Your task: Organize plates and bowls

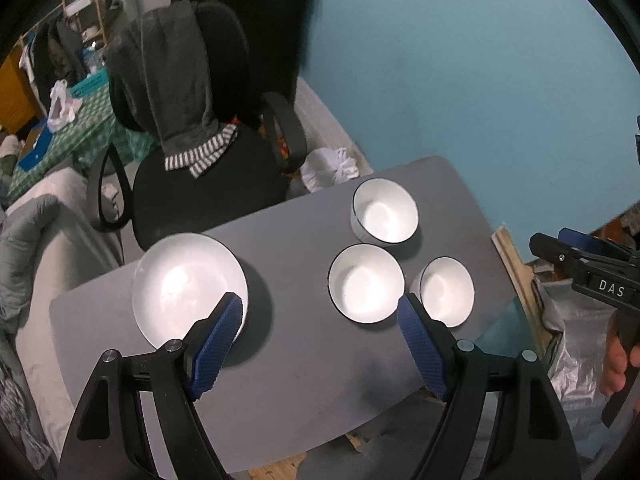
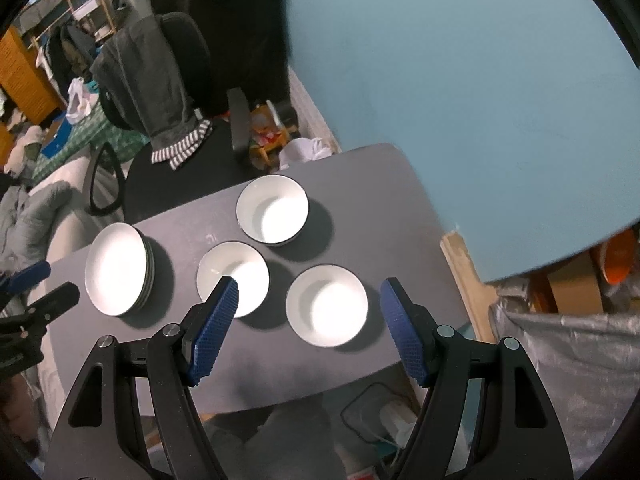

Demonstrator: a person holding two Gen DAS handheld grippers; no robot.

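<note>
A stack of white plates (image 1: 188, 284) (image 2: 118, 274) sits on the left of a grey table (image 1: 296, 360) (image 2: 380, 200). Three white bowls with dark rims stand to its right: a far one (image 1: 386, 212) (image 2: 273, 209), a middle one (image 1: 366, 282) (image 2: 234, 276) and a right one (image 1: 447, 291) (image 2: 327, 305). My left gripper (image 1: 320, 312) is open above the table, between the plates and the middle bowl. My right gripper (image 2: 308, 296) is open above the right bowl; it shows at the right edge of the left wrist view (image 1: 560, 248).
A black office chair (image 1: 208, 160) (image 2: 172, 128) with a grey garment over its back stands behind the table. A blue wall (image 1: 480, 80) lies to the right. A silver bag (image 2: 568, 360) and a wooden strip (image 2: 464, 272) are beside the table's right edge.
</note>
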